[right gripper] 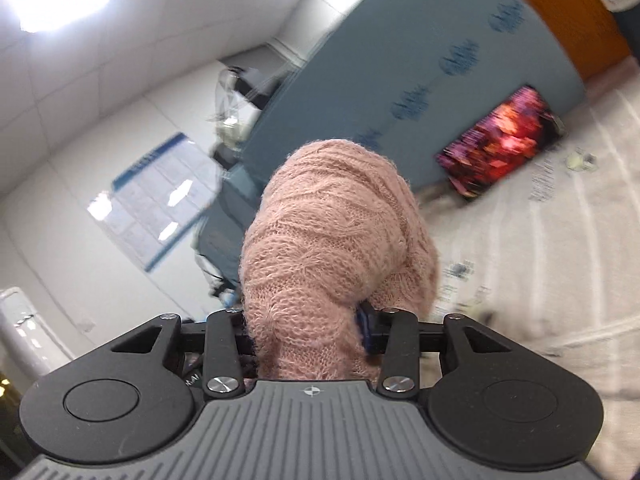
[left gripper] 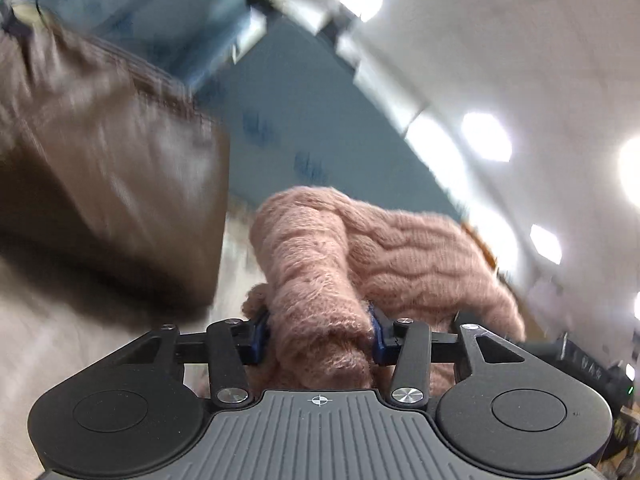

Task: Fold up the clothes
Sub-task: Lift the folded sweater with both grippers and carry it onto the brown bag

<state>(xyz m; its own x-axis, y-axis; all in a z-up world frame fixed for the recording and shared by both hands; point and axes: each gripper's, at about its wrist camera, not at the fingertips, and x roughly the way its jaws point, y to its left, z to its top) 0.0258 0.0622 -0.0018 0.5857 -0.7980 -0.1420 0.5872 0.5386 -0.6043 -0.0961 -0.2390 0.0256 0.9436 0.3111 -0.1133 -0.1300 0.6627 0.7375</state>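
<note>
1. Both tools are tilted up toward the ceiling, and each one is clamped on a bunched fold of the pink sweater; the left tool (left gripper: 318,334) bites a thick roll of the sweater (left gripper: 360,264), the right tool (right gripper: 306,334) another wad of the same knit (right gripper: 332,240)
2. The sweater is up in the air between the two, not lying on anything I can see, so I judge it is being carried or shaken out; which fold this serves the views do not settle
3. Blur on the brown cloth (left gripper: 100,152) beside the left tool suggests quick motion; slower would suit, since fluffy knit slips and stretches
4. Each grip holds a lump and no clean edge, so I would keep both clamped firm and draw them apart until the knit hangs flat
5. Keep the two tools level with each other, or the sweater will hang crooked
6. The pale cloth-covered table (right gripper: 560,240) lies to the right; lower onto a bare part, clear of the red patterned thing (right gripper: 500,140)
</note>
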